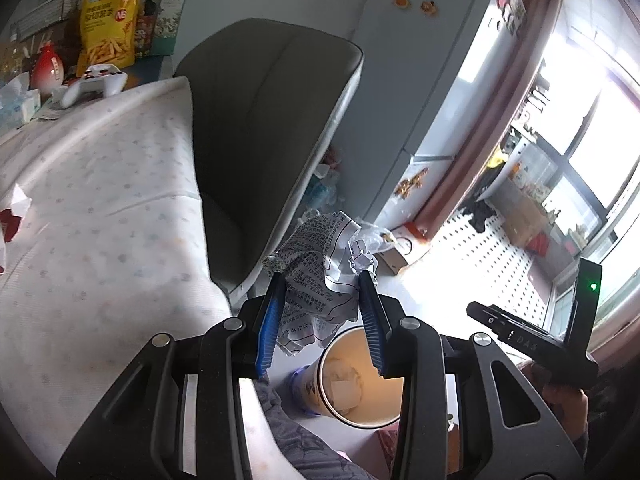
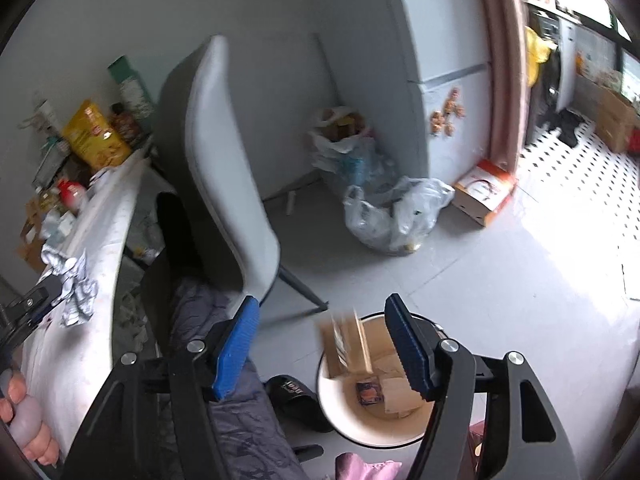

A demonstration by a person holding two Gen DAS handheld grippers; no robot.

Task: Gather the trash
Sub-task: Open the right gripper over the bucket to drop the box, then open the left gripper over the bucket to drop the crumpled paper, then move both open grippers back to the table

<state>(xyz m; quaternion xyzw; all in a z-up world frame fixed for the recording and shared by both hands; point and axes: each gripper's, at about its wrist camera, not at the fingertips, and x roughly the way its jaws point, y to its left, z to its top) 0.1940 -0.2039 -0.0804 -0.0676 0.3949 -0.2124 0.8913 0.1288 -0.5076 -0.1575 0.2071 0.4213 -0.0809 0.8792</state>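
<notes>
Grey tiled floor (image 2: 460,280) carries a round cream waste bin (image 1: 384,420) at six o'clock. Left gripper (image 1: 322,312) clamps a crumpled printed paper wad (image 1: 320,264) above the bin's rim; off-centre release risks a miss. Right gripper (image 2: 320,344) gapes empty over the bin.

Two wrist views, both looking down and forward.
Each faces the nearby bin (image 1: 362,380) (image 2: 374,384); both share chair (image 1: 272,128) (image 2: 224,168) and fridge (image 1: 436,80) (image 2: 452,72).
</notes>
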